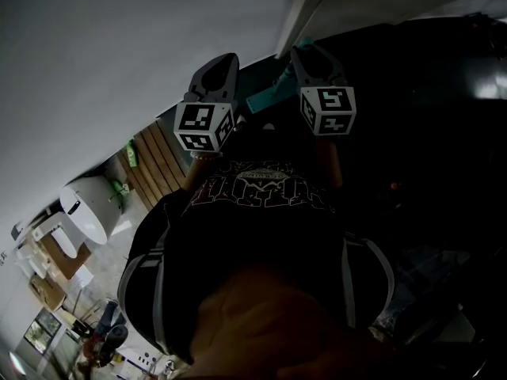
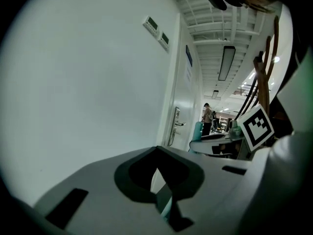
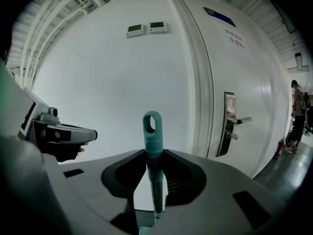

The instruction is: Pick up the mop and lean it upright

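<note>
Since the right gripper [image 3: 153, 182] is clamped round the mop [image 3: 152, 131], item one is in hand: shaft near upright, teal looped end topmost, mop head out of sight below.
Item two, left gripper [image 2: 159, 182]: just beside on the left, jaws slightly parted, gripping nothing I can make out.
Item three, wall [image 3: 112, 77]: bare, straight ahead of the shaft, the likely leaning place.
Item four, door [image 3: 244, 82] with lever handle [image 3: 235, 121]: rightward, best avoided.
Farthest: a person [image 3: 296, 112] down the corridor.
</note>
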`<state>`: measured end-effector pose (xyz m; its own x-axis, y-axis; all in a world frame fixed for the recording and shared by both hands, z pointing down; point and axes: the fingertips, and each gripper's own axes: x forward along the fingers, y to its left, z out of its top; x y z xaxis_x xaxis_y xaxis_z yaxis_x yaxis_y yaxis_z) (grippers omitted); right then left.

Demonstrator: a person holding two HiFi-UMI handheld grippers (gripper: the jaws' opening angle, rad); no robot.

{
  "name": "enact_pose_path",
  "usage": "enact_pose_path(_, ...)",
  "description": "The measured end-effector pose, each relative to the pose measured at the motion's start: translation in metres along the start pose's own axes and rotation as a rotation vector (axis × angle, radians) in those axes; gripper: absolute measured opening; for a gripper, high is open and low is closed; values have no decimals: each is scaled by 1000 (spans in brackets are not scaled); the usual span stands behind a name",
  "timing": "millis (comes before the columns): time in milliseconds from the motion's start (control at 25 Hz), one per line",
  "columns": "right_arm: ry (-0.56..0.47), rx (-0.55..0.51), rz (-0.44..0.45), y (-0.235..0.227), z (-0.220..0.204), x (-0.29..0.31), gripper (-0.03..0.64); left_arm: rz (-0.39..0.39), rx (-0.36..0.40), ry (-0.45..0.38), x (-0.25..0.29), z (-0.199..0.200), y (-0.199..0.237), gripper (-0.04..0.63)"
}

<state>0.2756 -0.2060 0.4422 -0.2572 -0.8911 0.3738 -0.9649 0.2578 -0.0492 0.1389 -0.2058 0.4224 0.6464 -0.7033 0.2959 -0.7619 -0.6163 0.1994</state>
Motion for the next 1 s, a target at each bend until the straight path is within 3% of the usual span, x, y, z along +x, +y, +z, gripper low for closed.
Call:
enact_pose_path(560,32,48,-116,-17,-26,46,117,-78,44,4,17,-2,33,44)
enact_pose_path(1000,84,51,-51,-33,-38,72,117,1,-13,-5,30,-3,34,44)
